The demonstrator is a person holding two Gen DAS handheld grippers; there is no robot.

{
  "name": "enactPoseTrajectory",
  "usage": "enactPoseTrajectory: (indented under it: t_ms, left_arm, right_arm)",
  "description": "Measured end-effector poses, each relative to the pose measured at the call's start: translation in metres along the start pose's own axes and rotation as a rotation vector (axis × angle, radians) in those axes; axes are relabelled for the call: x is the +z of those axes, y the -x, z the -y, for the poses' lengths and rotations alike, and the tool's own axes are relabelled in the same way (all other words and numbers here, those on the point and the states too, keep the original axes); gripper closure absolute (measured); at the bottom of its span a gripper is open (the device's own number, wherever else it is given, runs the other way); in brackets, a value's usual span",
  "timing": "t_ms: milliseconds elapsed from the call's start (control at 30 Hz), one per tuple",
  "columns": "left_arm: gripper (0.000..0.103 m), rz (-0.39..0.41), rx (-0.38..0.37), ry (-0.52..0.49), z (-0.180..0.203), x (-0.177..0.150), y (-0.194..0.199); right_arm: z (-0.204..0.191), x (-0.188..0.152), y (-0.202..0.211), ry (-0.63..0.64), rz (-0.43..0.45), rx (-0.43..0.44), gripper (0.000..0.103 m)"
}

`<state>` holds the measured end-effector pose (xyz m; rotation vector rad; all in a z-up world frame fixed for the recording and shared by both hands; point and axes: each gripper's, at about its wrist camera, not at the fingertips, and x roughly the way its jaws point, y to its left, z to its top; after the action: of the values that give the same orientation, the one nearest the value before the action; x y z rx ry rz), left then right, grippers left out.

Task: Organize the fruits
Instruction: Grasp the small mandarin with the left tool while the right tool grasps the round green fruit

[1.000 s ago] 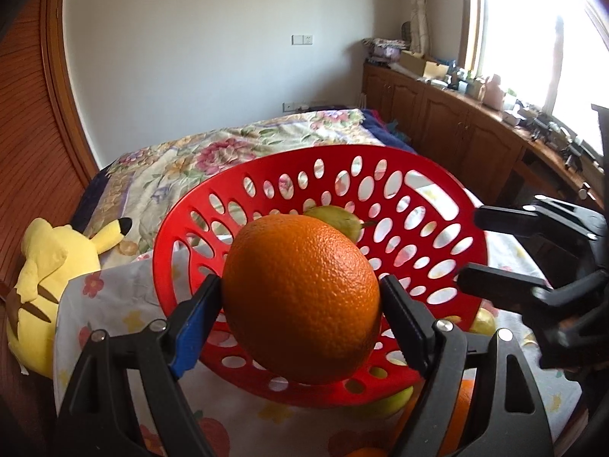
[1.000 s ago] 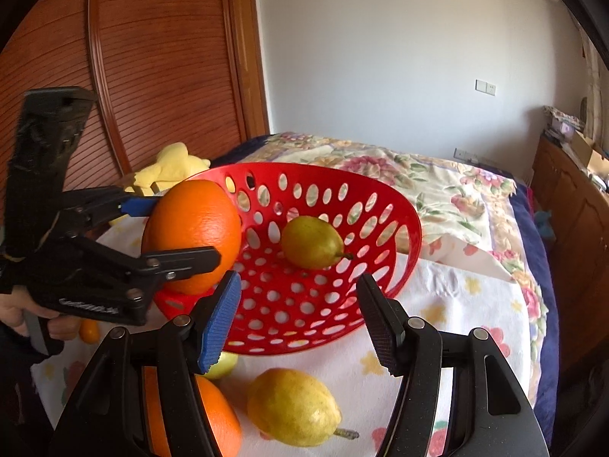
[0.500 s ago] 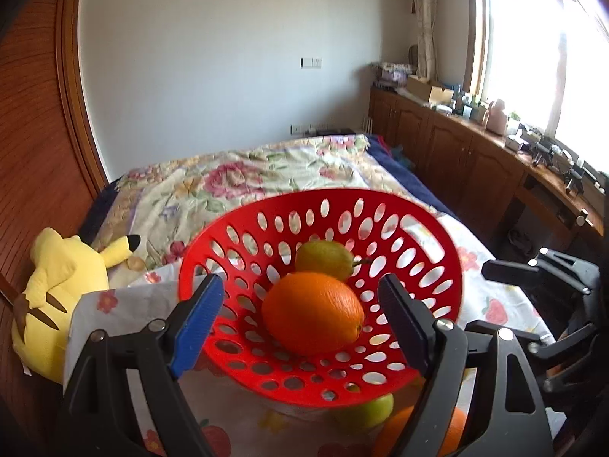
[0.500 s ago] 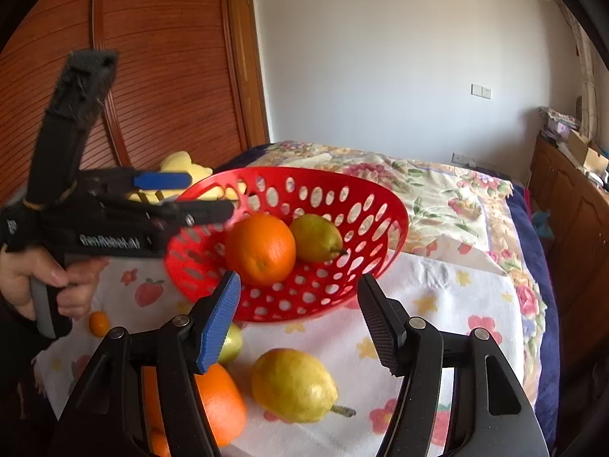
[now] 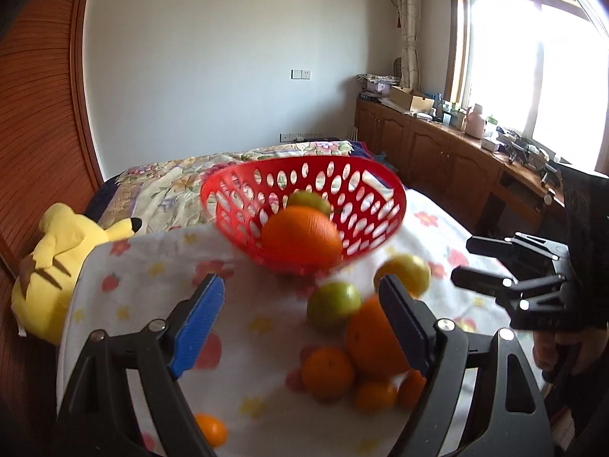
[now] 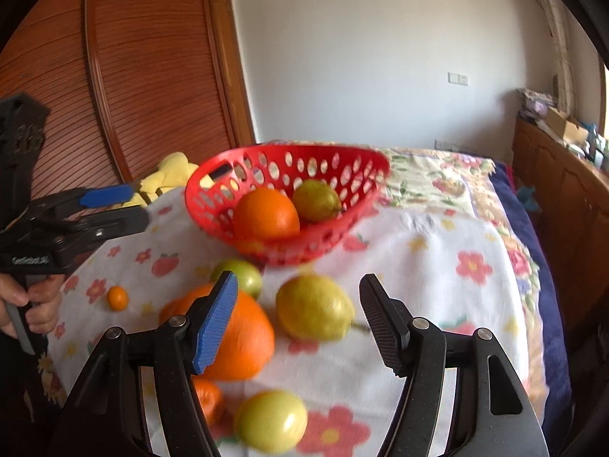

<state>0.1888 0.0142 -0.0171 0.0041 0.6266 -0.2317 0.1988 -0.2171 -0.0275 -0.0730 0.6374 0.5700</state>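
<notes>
listing what lies before you: red basket (image 6: 289, 205) on the floral cloth (image 6: 437, 266), holding one orange (image 6: 265, 214) and one pear (image 6: 316, 201). your left gripper (image 5: 300, 323) stands wide, nothing in it. your right gripper (image 6: 298, 318) is opening, empty, above a loose pear (image 6: 314, 308); a large orange (image 6: 238, 333) lies beside that pear.

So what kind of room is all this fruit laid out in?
Most likely a bedroom in a home. The fruit lies on a bed under a floral quilt, a yellow plush toy sits beside it, and wooden cabinets run under the window.
</notes>
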Motion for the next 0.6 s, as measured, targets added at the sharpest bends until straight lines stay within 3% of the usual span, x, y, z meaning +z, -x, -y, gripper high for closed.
enactPoseTrajectory:
  t_ms: [300, 600]
  left_arm:
    - [0.019, 0.0, 0.05, 0.02, -0.019, -0.052, 0.02]
    - [0.019, -0.016, 0.091, 0.057, -0.048, -0.089, 0.03]
  right_arm:
    - [-0.013, -0.047, 0.011, -0.051, -0.028, -0.067, 0.034]
    - [-0.025, -0.069, 0.005, -0.06, -0.058, -0.101, 0.035]
